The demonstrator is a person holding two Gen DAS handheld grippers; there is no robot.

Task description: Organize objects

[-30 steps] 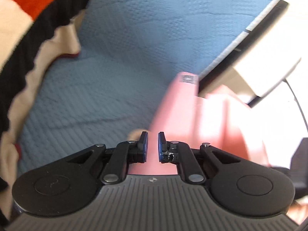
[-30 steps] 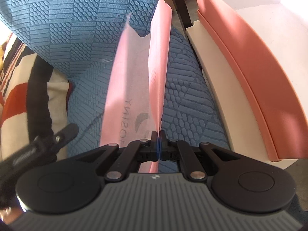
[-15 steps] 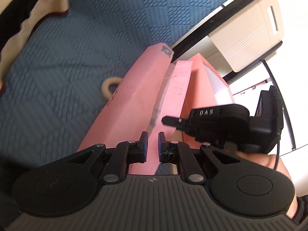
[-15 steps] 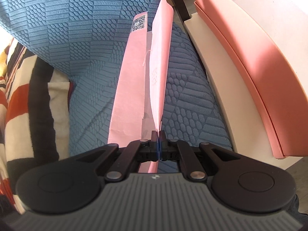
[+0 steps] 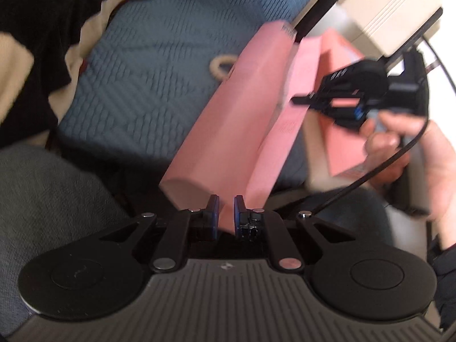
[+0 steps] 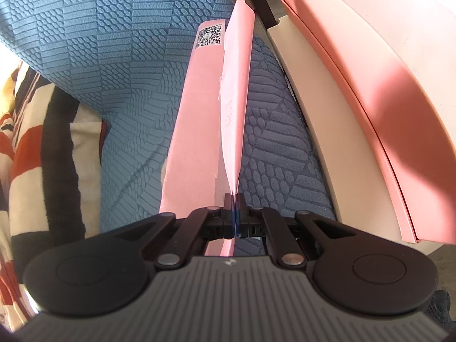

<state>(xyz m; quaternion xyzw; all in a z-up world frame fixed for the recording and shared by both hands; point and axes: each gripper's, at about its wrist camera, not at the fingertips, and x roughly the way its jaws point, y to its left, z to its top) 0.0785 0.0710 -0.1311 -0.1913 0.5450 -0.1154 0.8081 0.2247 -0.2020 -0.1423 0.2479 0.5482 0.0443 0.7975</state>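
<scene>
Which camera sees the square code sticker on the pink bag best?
The right wrist view. There the code sticker is sharp and faces the camera, at the far end of the pink bag. In the left wrist view it is only a blurred dark smudge at the bag's far end.

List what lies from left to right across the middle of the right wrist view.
Striped blanket → blue textured cushion → pink paper bag, one edge pinched in the right tool → darker blue seat → cream ledge → pink panel.
</scene>
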